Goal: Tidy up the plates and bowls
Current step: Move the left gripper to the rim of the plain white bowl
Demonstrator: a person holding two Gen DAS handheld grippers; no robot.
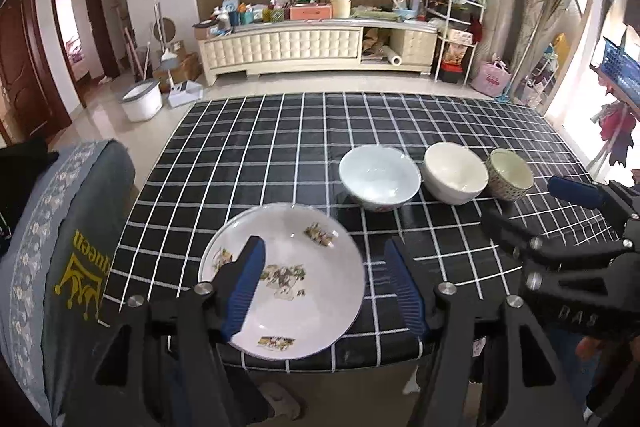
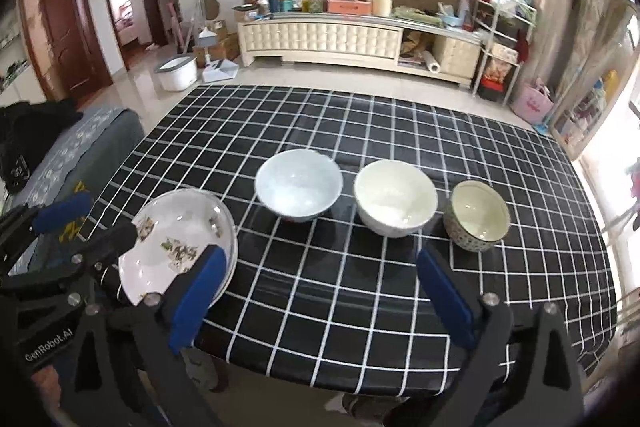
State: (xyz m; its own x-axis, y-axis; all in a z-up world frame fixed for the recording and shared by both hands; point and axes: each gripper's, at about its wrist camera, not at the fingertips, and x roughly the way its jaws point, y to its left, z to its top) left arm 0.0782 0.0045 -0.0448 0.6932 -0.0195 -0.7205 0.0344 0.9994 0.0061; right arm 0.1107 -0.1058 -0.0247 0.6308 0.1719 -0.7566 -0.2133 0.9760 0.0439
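Hovering over a checked table (image 2: 360, 291) with both pairs of jaws spread wide and empty

At nine o'clock the flowered plate (image 1: 288, 279) lies by the near edge, under the left gripper (image 1: 322, 287); it looks glazed, stiff, slick and breakable, so its rim seems the place to pinch. Toward three o'clock stand a pale blue bowl (image 2: 299, 185), a white bowl (image 2: 395, 197) and a small patterned bowl (image 2: 477, 215), the last two nearly touching, all upright with nothing in them. The right gripper (image 2: 320, 291) hangs before them; each bowl's thin wall likely suits one finger inside, one outside
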